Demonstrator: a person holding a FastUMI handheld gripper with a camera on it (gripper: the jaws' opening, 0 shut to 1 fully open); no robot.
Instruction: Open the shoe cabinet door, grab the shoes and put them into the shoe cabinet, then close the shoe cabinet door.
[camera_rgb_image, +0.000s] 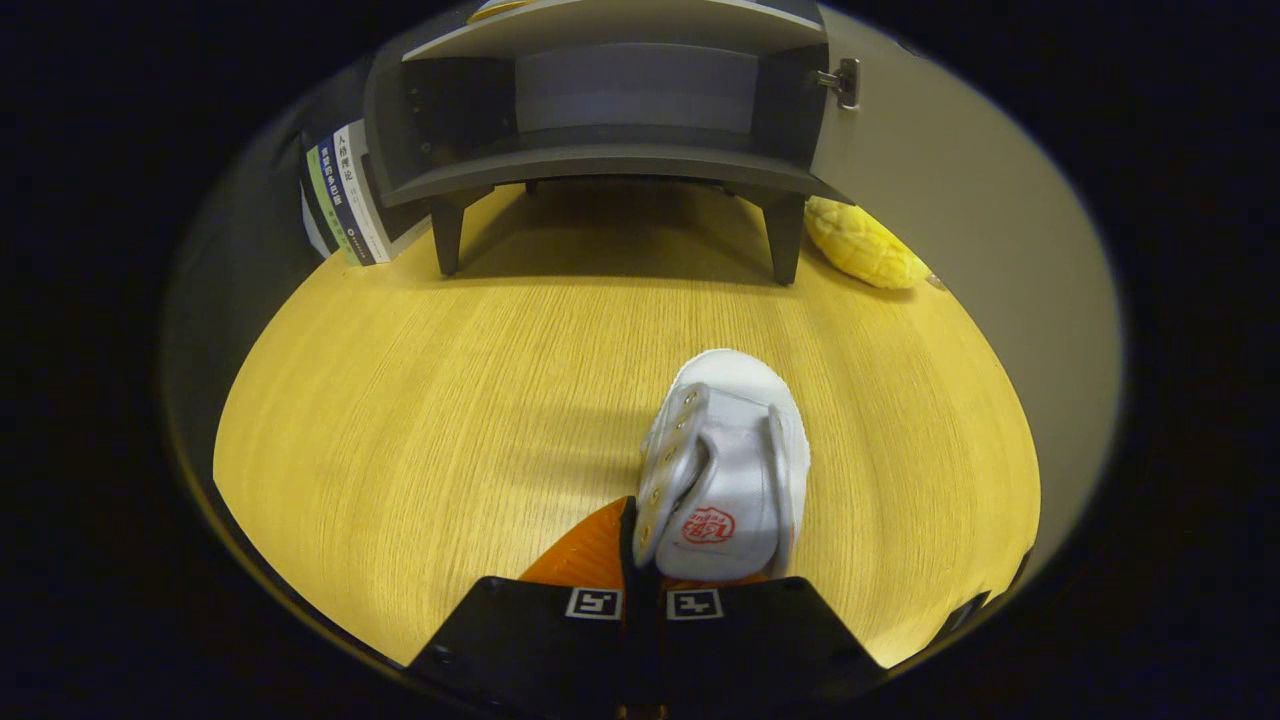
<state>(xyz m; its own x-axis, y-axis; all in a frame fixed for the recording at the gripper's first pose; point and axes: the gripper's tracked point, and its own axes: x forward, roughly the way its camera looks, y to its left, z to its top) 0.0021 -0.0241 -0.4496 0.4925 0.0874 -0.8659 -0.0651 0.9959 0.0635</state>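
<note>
White canvas shoe (725, 470) sits pinched in the claw (640, 545), whose fingers close on the shoe's left side wall at the heel, toe pointing far. Under it lies the wooden surface (420, 400). Farther off stands the grey shoe cabinet (610, 160), door (960, 200) open to the right, with books (340, 195) left and a yellow toy (865, 245) right.

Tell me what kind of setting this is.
Likely a staged tabletop mock-up of a home entryway, not a real room. A small grey shoe cabinet stands open on a wood-grain table, books beside it. The gripper is shut on a white shoe.
</note>
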